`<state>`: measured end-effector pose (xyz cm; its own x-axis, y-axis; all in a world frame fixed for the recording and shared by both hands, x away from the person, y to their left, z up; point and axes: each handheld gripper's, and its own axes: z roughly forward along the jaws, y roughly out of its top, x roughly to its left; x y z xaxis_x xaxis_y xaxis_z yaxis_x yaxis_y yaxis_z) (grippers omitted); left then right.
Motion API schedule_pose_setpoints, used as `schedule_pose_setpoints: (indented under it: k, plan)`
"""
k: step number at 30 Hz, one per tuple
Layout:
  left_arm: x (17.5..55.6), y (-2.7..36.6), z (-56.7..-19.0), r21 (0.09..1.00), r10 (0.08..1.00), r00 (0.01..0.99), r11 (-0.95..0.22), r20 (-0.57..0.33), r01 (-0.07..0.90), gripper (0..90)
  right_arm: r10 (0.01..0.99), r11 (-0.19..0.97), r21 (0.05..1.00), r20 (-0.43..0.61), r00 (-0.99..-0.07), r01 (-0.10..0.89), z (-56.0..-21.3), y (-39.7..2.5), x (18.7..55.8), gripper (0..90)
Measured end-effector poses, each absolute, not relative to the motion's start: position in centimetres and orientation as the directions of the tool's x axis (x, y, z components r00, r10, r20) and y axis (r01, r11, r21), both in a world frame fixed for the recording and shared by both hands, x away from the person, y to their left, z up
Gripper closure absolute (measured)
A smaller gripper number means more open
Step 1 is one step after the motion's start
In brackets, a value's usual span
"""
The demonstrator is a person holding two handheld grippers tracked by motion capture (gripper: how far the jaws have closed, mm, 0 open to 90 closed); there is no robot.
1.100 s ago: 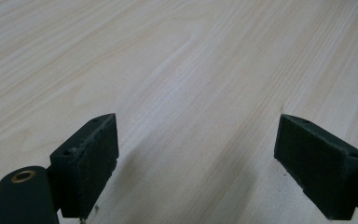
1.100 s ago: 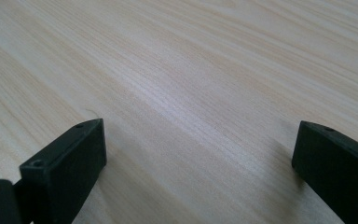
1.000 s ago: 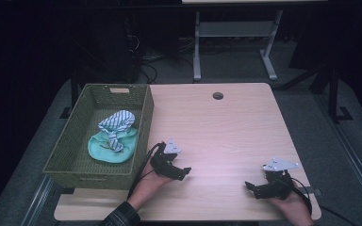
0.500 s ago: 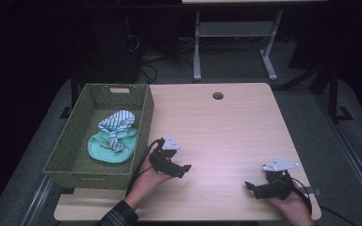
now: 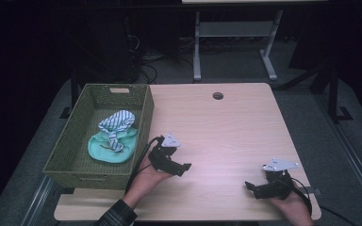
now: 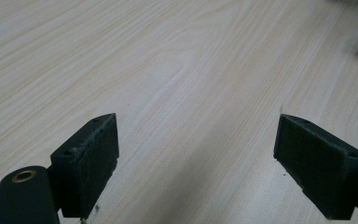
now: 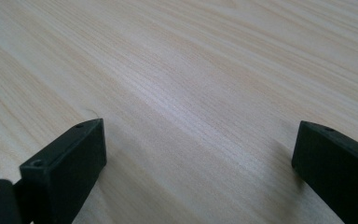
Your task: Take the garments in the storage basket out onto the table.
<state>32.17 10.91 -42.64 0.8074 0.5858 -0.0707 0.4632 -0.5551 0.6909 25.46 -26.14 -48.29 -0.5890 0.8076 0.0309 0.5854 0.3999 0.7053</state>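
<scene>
Left gripper (image 5: 185, 167) farther from basket (image 5: 143, 123)

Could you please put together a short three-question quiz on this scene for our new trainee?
1. True or false: the green basket holds a striped cloth lying on a mint-green cloth.
2. Multiple choice: the jaws of the left hand-held gripper are A) shut on a cloth, B) open over bare wood, C) shut and empty.
3. Fill in: the basket sits at the table's ____ side in the high view.

Key:
1. True.
2. B; the right hand-held gripper is open over bare wood too.
3. Left.
</scene>
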Motion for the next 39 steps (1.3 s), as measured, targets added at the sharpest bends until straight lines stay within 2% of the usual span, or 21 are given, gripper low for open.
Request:
schedule_pose_setpoints:
  k: [29, 39]
  plan:
    - [32.7, 11.0, -39.9, 0.688, 0.556, 0.823, -0.553, -0.116, 0.47, 13.2, 0.807, 0.399, 0.704, 0.033, -0.589, 0.587, -48.3, -26.1, 25.4, 2.4]
    - [33.2, 11.3, -38.3, 0.693, 0.54, 0.835, -0.562, -0.107, 0.452, 13.7, 0.807, 0.399, 0.704, 0.033, -0.589, 0.587, -48.3, -26.1, 25.4, 2.4]
